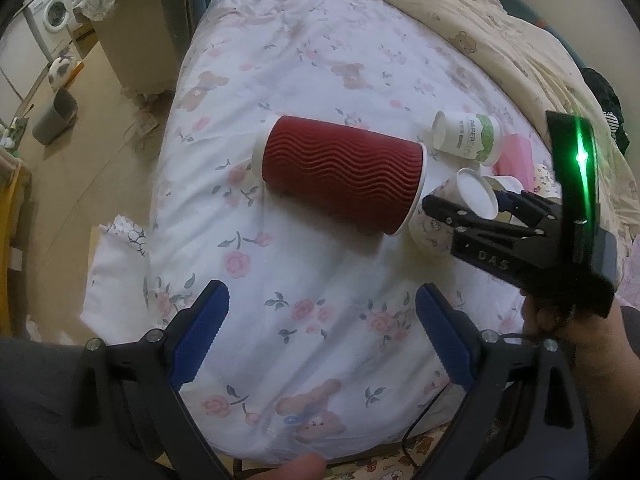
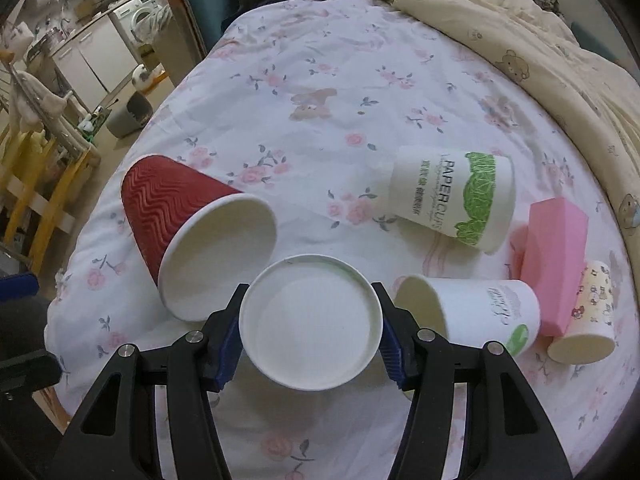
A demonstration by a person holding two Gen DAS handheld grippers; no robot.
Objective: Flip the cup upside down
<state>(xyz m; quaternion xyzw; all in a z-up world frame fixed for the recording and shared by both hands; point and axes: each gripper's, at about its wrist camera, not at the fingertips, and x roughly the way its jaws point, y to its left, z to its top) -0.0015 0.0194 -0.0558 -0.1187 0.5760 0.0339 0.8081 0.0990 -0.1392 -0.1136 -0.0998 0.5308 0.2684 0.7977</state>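
Cup (image 2: 310, 330) sits squeezed in my right gripper (image 2: 310, 336), bottom facing me (left gripper (image 1: 320, 336) waits wide apart, farther away).

Bed (image 2: 320, 80) with white floral bear-print sheet, beige bear-print quilt (image 2: 540, 52) bunched at far right. Tan floor (image 1: 80, 160) on the left. White washing machine (image 1: 50, 10) far left by white cabinets (image 2: 96, 56), grey bin (image 1: 54, 114) on the floor, yellow wooden rack (image 2: 36, 184) at left edge.

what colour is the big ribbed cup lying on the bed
Red with a wavy ribbed pattern, white inside; left wrist view.
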